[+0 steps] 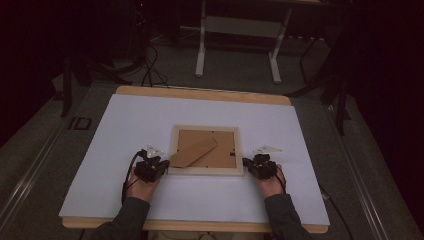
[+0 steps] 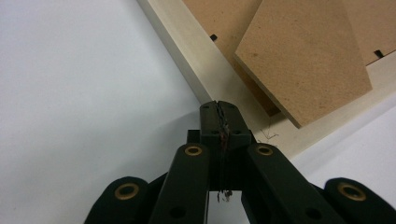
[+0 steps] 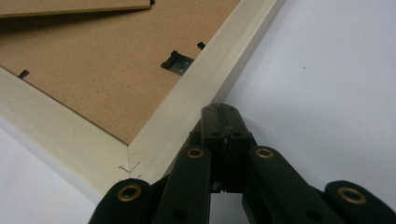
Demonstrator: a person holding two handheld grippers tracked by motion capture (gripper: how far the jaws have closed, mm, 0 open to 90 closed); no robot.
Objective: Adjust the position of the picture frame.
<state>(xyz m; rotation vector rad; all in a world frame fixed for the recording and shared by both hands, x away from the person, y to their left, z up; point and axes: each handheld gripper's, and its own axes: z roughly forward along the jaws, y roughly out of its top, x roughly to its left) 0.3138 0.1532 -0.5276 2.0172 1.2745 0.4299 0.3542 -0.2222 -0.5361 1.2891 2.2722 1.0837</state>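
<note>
no readable text, no labels

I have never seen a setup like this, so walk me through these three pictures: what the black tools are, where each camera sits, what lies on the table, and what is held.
A person sits at a table and holds hand tongs: left tongs, right tongs. One camera looks down from above; the other two ride on the tongs and look along their black jaws. On the white sheet lies a picture frame, face down, its brown stand folded out. Both tongs are shut, with nothing held, each at a near corner of the frame.
</note>
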